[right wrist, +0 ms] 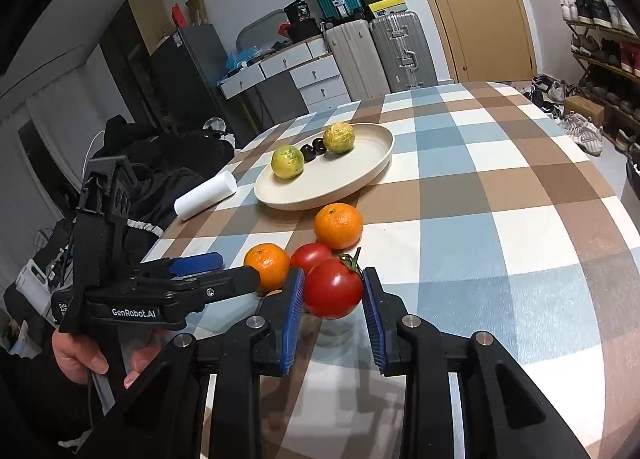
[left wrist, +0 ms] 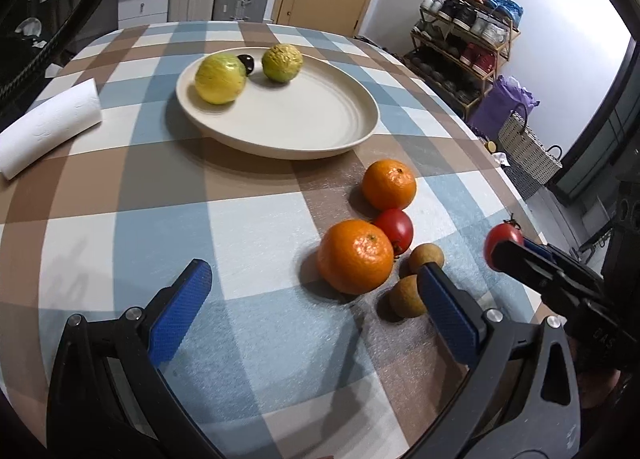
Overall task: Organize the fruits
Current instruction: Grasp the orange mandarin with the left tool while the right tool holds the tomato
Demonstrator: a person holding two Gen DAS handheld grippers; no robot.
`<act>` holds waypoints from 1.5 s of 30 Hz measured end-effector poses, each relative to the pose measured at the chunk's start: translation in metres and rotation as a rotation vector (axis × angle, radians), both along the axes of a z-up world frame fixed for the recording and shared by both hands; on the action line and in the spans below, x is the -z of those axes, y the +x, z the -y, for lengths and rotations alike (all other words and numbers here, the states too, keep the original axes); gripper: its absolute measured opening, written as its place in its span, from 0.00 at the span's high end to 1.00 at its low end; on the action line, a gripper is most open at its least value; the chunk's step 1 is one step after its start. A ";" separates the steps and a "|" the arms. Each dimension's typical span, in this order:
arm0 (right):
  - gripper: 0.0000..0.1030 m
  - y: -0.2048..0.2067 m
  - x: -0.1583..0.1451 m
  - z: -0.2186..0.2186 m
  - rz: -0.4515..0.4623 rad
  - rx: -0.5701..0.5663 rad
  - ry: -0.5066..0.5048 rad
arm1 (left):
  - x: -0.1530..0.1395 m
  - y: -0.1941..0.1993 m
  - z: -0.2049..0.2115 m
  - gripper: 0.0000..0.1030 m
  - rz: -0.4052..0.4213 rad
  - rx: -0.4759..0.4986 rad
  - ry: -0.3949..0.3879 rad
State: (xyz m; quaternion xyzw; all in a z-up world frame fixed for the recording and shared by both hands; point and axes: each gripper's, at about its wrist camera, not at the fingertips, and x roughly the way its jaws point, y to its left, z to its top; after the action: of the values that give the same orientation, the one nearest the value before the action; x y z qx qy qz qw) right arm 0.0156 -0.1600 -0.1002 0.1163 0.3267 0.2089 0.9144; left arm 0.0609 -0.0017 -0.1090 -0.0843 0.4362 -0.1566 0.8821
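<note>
In the right wrist view, the right hand-held gripper [right wrist: 333,311] is seen at lower centre, its blue pads clamped on a red tomato [right wrist: 332,288] with a green stem, lifted just above the checked tabletop [right wrist: 500,187]. In the left wrist view the same tomato [left wrist: 502,240] is seen at the right edge, held at the tip of the right hand-held gripper [left wrist: 505,250].

The left hand-held gripper [left wrist: 312,311] is shown at the bottom of its own view with its pads spread wide apart and nothing between them. Seen from the right wrist view, this left hand-held gripper [right wrist: 218,269] is held by a hand [right wrist: 84,355] at lower left, and the white lettering "GenRobot.AI" is readable on its black body.

On the tabletop, right of centre in the left wrist view, a loose cluster is seen: a near orange [left wrist: 355,256], a far orange [left wrist: 389,184], a second tomato [left wrist: 395,229] touching the near orange, and two small brown fruits [left wrist: 426,258], one partly hidden behind the left tool's right pad.

A cream plate [left wrist: 320,131] lies in the upper middle, carrying two yellow-green fruits [left wrist: 220,77] and small dark fruits [left wrist: 247,62]; its near half is bare. A white paper roll [left wrist: 48,129] lies at the left edge. The tabletop between cluster and plate is open.
</note>
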 end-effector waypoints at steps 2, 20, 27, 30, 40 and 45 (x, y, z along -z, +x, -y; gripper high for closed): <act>0.71 0.002 0.002 0.001 -0.004 -0.001 -0.003 | 0.000 0.003 0.002 0.03 0.002 0.009 0.000; 0.71 0.008 0.004 0.006 -0.015 -0.001 0.000 | -0.001 0.013 0.015 0.62 -0.017 0.124 -0.053; 0.71 0.011 0.005 0.006 -0.024 0.004 0.005 | -0.001 0.014 0.007 0.63 -0.029 0.124 -0.083; 0.71 0.013 0.006 0.006 -0.032 0.006 0.003 | -0.006 0.014 0.003 0.63 -0.008 0.124 -0.080; 0.71 0.027 -0.001 0.007 -0.031 -0.007 0.049 | -0.034 0.022 -0.013 0.63 0.062 0.114 -0.100; 0.71 0.044 -0.010 0.006 -0.033 -0.029 0.073 | -0.056 0.040 -0.015 0.63 0.118 0.133 -0.084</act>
State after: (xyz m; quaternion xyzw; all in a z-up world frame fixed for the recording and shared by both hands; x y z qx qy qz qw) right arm 0.0596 -0.1660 -0.0898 0.1480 0.3355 0.2322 0.9009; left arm 0.1011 0.0132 -0.0533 -0.0826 0.3812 -0.2376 0.8896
